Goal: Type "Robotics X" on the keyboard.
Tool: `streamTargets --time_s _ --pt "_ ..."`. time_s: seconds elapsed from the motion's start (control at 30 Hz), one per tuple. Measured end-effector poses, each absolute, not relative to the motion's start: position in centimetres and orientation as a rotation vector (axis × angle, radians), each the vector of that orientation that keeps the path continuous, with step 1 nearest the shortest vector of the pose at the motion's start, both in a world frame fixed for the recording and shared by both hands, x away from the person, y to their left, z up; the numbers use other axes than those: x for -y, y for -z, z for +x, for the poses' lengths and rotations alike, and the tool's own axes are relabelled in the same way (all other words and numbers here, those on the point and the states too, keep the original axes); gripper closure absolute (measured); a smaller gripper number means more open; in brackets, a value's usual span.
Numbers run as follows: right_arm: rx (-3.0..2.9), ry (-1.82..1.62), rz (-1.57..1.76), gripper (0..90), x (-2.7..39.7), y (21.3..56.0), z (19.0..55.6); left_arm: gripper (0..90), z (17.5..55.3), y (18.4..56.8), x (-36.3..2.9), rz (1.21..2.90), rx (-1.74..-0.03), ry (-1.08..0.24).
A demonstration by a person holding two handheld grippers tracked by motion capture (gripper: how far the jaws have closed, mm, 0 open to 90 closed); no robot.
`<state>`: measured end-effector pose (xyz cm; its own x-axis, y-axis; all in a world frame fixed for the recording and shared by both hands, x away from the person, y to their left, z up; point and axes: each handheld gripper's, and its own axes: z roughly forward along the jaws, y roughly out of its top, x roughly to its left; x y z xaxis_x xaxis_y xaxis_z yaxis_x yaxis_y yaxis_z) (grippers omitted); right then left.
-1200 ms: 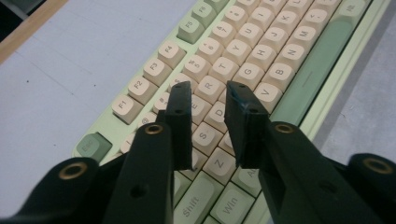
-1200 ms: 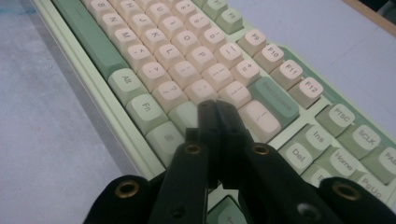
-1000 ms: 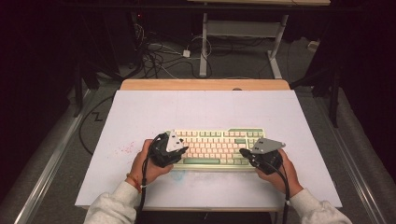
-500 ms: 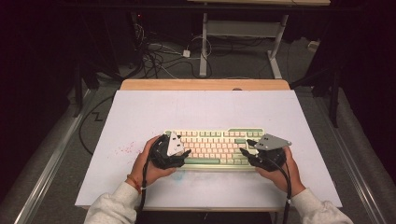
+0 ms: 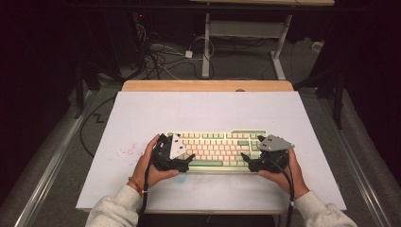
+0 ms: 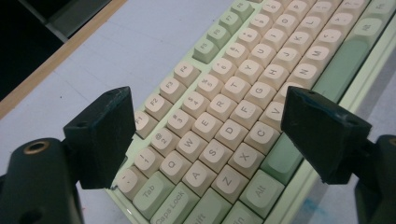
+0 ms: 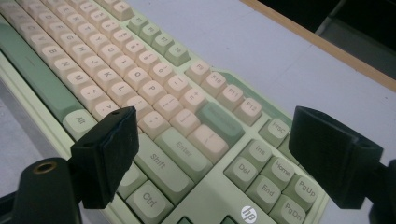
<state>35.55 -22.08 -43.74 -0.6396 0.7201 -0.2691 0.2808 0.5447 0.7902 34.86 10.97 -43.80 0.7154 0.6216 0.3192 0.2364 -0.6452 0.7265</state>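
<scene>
Both tools, the left tool [image 5: 188, 160] and right tool [image 5: 246, 161], have just been opening and gape wide with nothing between them over the stiff, flat keyboard [image 5: 218, 148] at lower centre, probably best gripped by its short ends.

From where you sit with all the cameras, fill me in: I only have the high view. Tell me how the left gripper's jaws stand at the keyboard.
Observer: The left gripper is open; its jaws have just been opening and straddle the keyboard end, pressing nothing.
Operator: Now give me the right one.
Observer: The right gripper is open too, just opened, with the Enter key below the gap.
Operator: Read me any marking.
Observer: An hp logo sits near the keyboard's corner.
</scene>
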Motion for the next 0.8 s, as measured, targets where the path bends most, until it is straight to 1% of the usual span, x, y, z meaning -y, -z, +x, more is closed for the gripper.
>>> streamTargets --time_s 0.1,0.17,0.8 --pt "-2.203 -0.978 0.78 17.3 21.9 43.8 35.4 16.7 34.8 43.8 -11.0 2.23 -0.653 -0.741" --pt "-2.197 -0.99 0.771 19.4 21.8 43.7 35.3 16.6 34.9 43.8 -10.9 2.229 -0.656 -0.749" --pt "-2.135 -1.012 0.752 19.3 21.7 42.7 34.6 16.7 34.6 43.2 -11.5 2.204 -0.637 -0.779"
